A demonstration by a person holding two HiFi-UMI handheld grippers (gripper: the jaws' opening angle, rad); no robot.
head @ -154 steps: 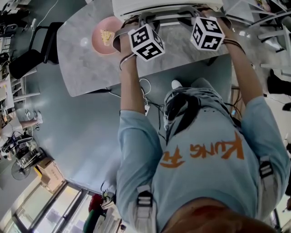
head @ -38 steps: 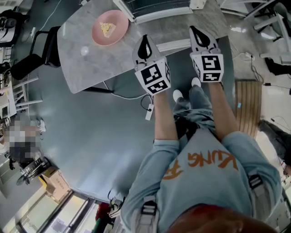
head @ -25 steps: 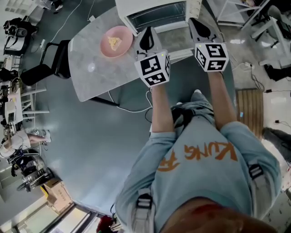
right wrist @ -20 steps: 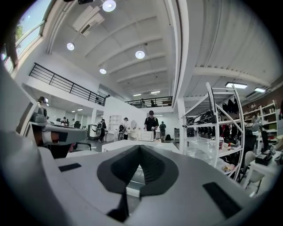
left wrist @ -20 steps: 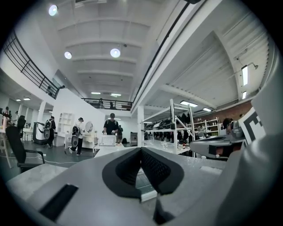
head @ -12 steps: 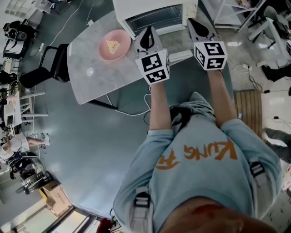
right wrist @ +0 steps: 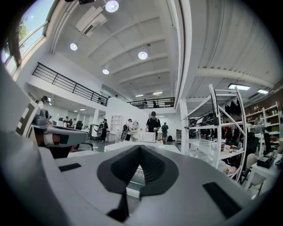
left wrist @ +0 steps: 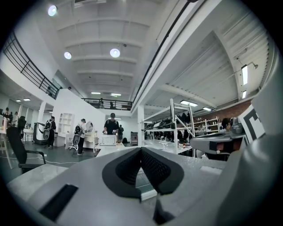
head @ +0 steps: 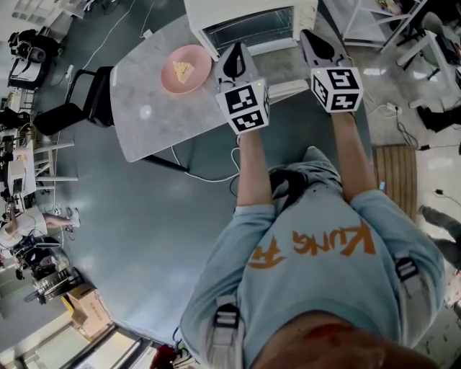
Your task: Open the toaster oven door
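The white toaster oven (head: 248,18) stands at the far edge of the grey marble table (head: 144,108). Its wire rack shows inside. Its door (head: 282,70) seems folded down flat toward me, its white handle bar (head: 289,89) at the near edge. My left gripper (head: 232,52) hovers over the door's left end, my right gripper (head: 310,37) over its right end. Both are shut with nothing held. In the gripper views, the left gripper (left wrist: 141,149) and right gripper (right wrist: 140,146) have their dark pads meeting, pointed out across the hall.
A pink plate (head: 186,70) with a piece of food lies left of the oven. A black chair (head: 72,108) stands at the table's left end. Cables trail on the floor under the table. Shelving and people fill the hall behind.
Six seconds ago both grippers were pressed up against the oven's front. They now sit back toward me, and the door lies down. Over the last second almost nothing moved.
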